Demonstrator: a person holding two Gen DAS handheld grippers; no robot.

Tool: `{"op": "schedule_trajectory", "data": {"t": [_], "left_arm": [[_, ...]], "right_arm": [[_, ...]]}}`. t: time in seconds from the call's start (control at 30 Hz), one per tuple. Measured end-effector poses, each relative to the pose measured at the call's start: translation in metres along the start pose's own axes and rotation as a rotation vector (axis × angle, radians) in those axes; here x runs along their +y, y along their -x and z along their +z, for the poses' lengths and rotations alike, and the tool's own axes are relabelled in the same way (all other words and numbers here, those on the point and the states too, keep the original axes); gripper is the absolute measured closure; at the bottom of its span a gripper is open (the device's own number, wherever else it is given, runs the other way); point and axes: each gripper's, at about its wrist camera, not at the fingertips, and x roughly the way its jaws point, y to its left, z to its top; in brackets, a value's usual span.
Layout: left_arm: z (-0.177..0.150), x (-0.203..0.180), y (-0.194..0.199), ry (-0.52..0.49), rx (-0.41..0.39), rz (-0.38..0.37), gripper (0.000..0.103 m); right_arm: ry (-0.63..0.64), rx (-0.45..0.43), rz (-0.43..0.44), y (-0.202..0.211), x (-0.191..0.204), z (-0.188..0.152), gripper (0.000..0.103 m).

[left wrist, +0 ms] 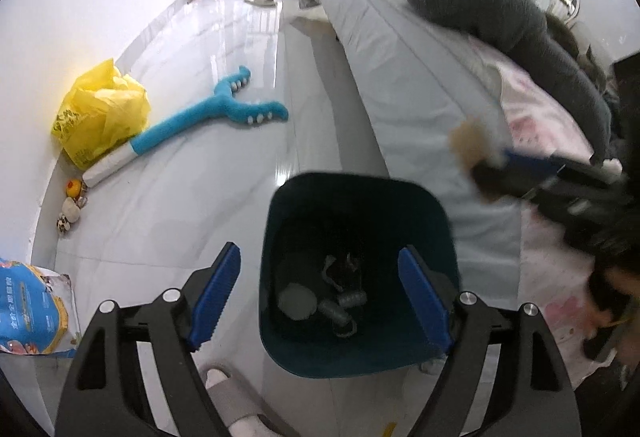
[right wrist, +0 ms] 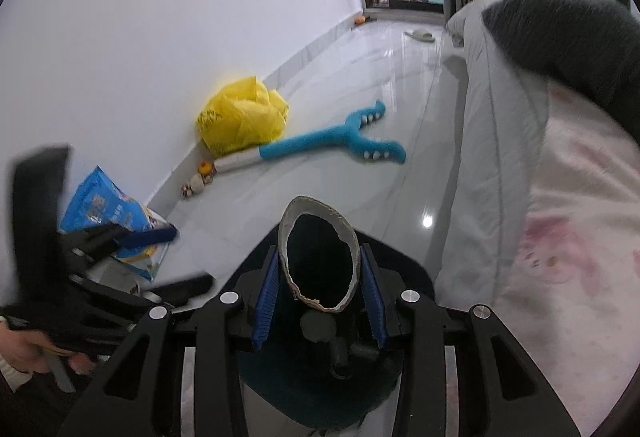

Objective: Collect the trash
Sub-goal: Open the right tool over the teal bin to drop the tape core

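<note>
A dark teal trash bin point(left wrist: 356, 277) stands on the floor beside the bed, with several grey cardboard tubes and a round lid inside. My left gripper point(left wrist: 320, 297) is open and empty above the bin, one finger to each side of its left half. My right gripper point(right wrist: 320, 269) is shut on a grey cardboard tube point(right wrist: 320, 257) and holds it over the bin point(right wrist: 320, 389). In the left wrist view the right gripper point(left wrist: 532, 177) is blurred above the bed edge, with the tube point(left wrist: 476, 141) at its tip.
A bed with a grey sheet point(left wrist: 400, 77), pink blanket point(left wrist: 560, 277) and grey plush point(left wrist: 520, 37) lies to the right. A yellow plastic bag point(left wrist: 100, 109), a blue plush toy point(left wrist: 212, 117), small toys point(left wrist: 72, 205) and a blue pet-food bag point(left wrist: 32, 309) lie along the left wall.
</note>
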Motion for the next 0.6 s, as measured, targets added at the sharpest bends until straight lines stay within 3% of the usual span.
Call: {"op": "schedule_trajectory", "data": {"t": [0.27,0.6], "left_arm": [[0.015,0.004,0.033,-0.008,-0.12,-0.008,0.022],[0.027,0.005,0.055,-0.015,-0.177,-0.046,0.032]], "right_arm": [[-0.01,0.132,-0.004,-0.042,0.009,-0.014,0.063],[0.021,0.247,-0.024,-0.078,0.021,-0.028,0.063]]}}
